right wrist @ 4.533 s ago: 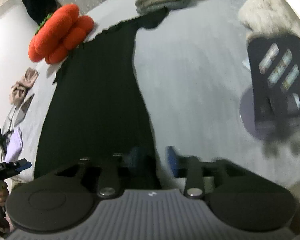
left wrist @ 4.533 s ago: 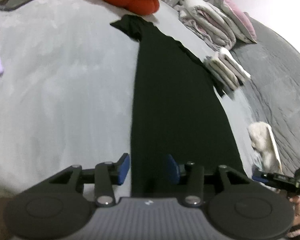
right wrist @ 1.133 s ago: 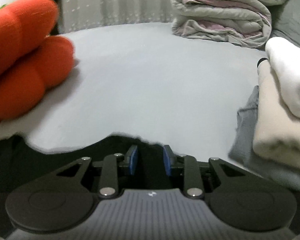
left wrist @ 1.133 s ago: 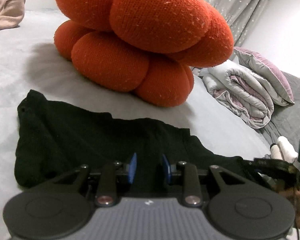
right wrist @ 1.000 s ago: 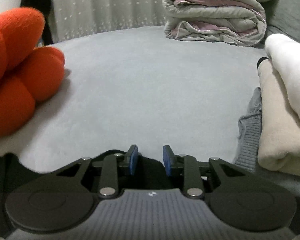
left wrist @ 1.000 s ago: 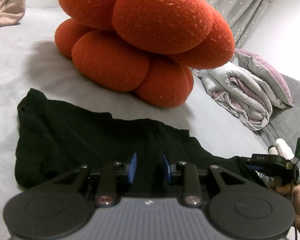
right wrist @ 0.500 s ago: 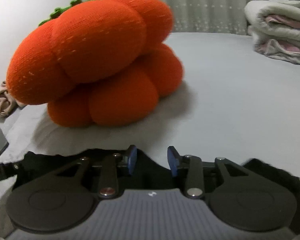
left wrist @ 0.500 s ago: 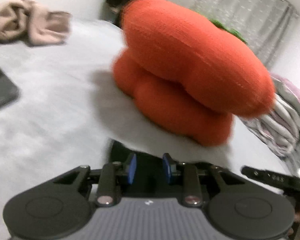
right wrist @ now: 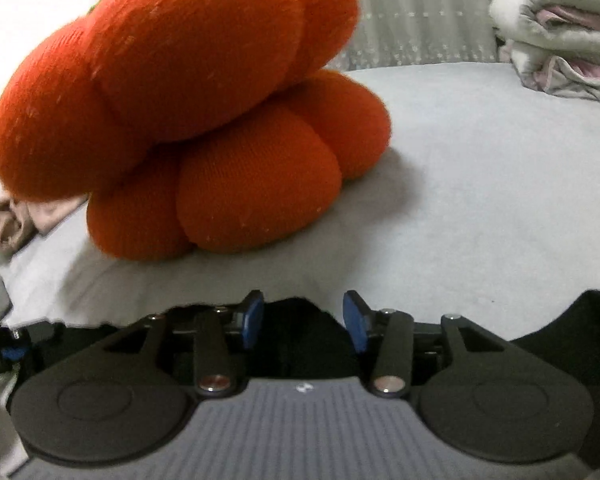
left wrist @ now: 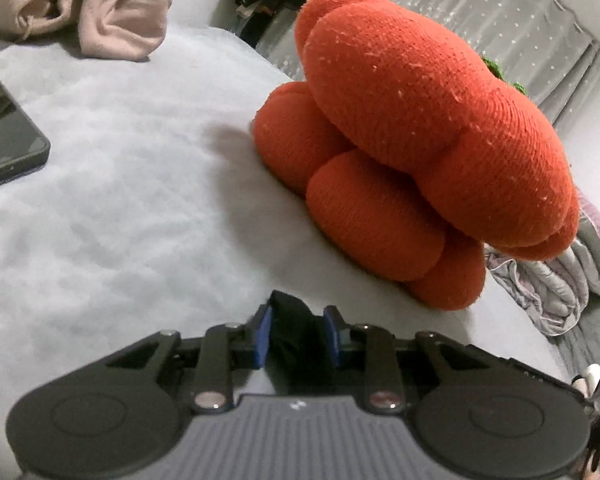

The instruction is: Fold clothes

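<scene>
The black garment [left wrist: 294, 330] lies low on the grey bed [left wrist: 112, 208], just in front of both cameras and near a big orange pumpkin cushion [left wrist: 416, 148]. In the left wrist view a bunched piece of it stands up between the blue pads of the left tongs [left wrist: 296, 338], which are closed on the cloth; the fabric fills the narrow gap between the two pads. In the right wrist view the right tongs [right wrist: 303, 320] are open, the pads stand apart, and the black cloth lies under and between them without being pressed. More of the garment spreads to the right and left behind this gripper, on the bed cover.

Behind the cushion hangs a grey curtain with small white dots [right wrist: 416, 16]. A folded grey and pink quilt [right wrist: 560, 48] rests on the far right of the bed. In the left wrist view a crumpled beige cloth [left wrist: 80, 12] lies at the far left, and the corner of a dark flat device [left wrist: 4, 148] rests on the bed near it.
</scene>
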The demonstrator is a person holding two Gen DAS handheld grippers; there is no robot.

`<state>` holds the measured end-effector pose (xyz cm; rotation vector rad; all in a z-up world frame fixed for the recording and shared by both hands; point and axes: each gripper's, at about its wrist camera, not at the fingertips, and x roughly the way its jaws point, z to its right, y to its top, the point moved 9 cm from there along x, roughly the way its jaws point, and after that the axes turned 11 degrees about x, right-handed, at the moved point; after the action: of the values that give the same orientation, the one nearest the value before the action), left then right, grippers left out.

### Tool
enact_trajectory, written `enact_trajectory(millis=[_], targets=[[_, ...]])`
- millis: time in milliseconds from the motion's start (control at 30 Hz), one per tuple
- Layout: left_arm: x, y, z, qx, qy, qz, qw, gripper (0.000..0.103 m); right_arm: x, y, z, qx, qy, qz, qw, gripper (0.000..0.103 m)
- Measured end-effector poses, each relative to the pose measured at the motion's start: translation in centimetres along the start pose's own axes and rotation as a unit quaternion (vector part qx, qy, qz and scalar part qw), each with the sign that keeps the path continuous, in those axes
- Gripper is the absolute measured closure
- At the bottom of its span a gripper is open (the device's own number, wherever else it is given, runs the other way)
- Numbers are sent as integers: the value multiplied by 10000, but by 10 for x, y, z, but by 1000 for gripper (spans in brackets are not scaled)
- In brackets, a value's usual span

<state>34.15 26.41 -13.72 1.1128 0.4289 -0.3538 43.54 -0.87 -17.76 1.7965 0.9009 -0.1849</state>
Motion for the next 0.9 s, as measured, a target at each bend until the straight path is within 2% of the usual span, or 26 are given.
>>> enact_trajectory(millis=[67, 100, 133, 233, 333, 433, 567, 633, 667, 700, 733, 800, 900], targets=[[4, -1, -2, 76, 20, -19, 10000, 91, 3, -2, -4, -96, 113, -49, 9999, 57], [5, -1, -1, 98, 34, -25, 9999, 99, 4, -2, -6, -163, 177, -79, 9997, 73], [4, 0, -2, 71, 43, -4, 10000, 100, 4, -3, -7, -195, 230, -86, 9995, 88], [-1, 8, -5, 21, 118, 223, 9997, 100, -1, 0, -7, -161, 344, -19, 9993, 94], [-9, 16, -8, 14, 214, 523, 9984, 100, -15, 12, -4, -182, 244, 418, 9987, 95], [1, 13, -7, 86, 256, 359, 9990, 100, -17, 17, 0, -141, 143, 570, 9982, 95], [8, 7, -5, 150, 303, 117, 9994, 97, 3, 3, 1, -248, -71, 123, 9996, 93], [6, 8, -6, 40, 188, 12, 9998, 78, 2, 4, 1, -198, -55, 120, 9997, 86], [4, 9, -6, -36, 135, -62, 9999, 74, 1, 5, 2, -145, -55, 139, 9998, 84], [0, 10, -6, -95, 111, -132, 9998, 66, 0, 5, 3, -82, -41, 154, 9998, 79], [-3, 10, -5, -148, 105, -222, 9996, 62, -2, 6, 5, -8, -11, 162, 9999, 71], [-8, 10, -6, -252, 154, -458, 9985, 62, -6, 9, 9, 96, 25, 242, 9997, 59], [-17, 9, -6, -388, 166, -771, 9961, 62, -15, 15, 8, 166, 124, 268, 9994, 58]])
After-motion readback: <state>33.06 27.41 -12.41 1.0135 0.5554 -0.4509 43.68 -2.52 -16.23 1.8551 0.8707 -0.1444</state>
